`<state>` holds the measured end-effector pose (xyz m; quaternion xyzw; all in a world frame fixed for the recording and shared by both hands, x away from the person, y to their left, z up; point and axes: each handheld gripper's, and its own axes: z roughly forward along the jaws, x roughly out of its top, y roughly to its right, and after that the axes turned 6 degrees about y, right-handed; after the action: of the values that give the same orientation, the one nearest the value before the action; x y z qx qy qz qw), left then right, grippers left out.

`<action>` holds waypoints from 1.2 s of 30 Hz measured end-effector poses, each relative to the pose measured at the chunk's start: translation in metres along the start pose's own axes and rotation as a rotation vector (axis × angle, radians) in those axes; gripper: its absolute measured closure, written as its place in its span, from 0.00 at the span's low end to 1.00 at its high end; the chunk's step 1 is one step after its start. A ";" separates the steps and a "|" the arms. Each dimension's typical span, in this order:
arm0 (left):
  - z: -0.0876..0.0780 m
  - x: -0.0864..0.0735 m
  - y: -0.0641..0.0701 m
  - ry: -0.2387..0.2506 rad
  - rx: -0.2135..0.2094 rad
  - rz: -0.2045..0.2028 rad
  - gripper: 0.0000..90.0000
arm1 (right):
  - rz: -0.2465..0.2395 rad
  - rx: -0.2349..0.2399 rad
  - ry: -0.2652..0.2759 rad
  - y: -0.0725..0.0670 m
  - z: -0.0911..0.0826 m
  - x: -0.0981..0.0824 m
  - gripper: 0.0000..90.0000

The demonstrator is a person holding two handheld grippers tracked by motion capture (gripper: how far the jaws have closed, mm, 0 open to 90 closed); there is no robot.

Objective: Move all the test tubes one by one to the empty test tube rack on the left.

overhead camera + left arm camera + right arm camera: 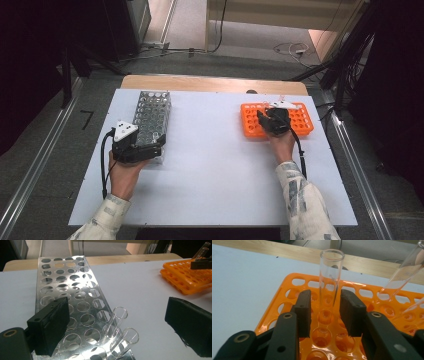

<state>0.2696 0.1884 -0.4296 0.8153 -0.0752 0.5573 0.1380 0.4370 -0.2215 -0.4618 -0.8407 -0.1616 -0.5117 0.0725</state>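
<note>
orange rack (294,281): bright orange plastic, rows of round holes
metal rack (75,292): shiny silver, dotted with round holes
test tube (331,277): clear, colourless glass
two tubes in metal rack (117,322): clear glass
gripper pads (304,312): matt black
table top (210,150): pale grey-white sheet over a light wood edge
sleeves (305,200): cream with grey blotched print

The left gripper (150,146) rests wide open at the near end of the metal rack (151,112), while the right gripper (325,310), well apart, holds narrowed jaws.
</note>
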 end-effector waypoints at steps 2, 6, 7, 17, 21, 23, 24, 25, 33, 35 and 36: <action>0.000 0.000 0.001 0.002 -0.003 0.003 0.05 | 0.004 -0.002 -0.007 0.000 0.002 0.000 0.70; 0.001 0.000 0.002 -0.004 -0.006 0.009 0.04 | 0.006 -0.003 -0.013 0.001 0.004 0.001 0.74; 0.001 0.000 0.002 -0.003 -0.004 0.011 0.04 | 0.005 -0.003 -0.016 0.000 0.005 0.001 0.75; 0.000 0.001 0.003 0.012 -0.002 0.014 0.04 | -0.005 -0.003 -0.002 0.000 0.003 0.003 0.81; 0.000 0.001 0.004 0.009 -0.004 0.016 0.04 | -0.001 -0.001 0.008 0.001 -0.001 0.009 0.81; 0.000 0.001 0.004 0.011 0.000 0.015 0.04 | 0.002 0.000 0.023 0.001 -0.005 0.013 0.81; -0.001 0.002 0.004 0.013 0.002 0.018 0.05 | 0.002 -0.001 0.028 0.001 -0.006 0.015 0.81; -0.001 0.002 0.004 0.016 0.003 0.018 0.05 | -0.001 -0.003 0.033 0.001 -0.008 0.017 0.81; -0.002 0.002 0.004 0.020 -0.002 0.011 0.05 | 0.002 0.013 0.064 -0.001 -0.022 0.030 0.81; -0.002 0.003 0.004 0.019 -0.005 0.011 0.05 | -0.001 0.022 0.069 -0.003 -0.026 0.031 0.81; -0.002 0.003 0.004 0.019 -0.007 0.011 0.05 | 0.000 0.026 0.070 -0.004 -0.027 0.031 0.81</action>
<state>0.2679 0.1851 -0.4257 0.8092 -0.0800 0.5654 0.1385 0.4261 -0.2189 -0.4216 -0.8213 -0.1655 -0.5387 0.0889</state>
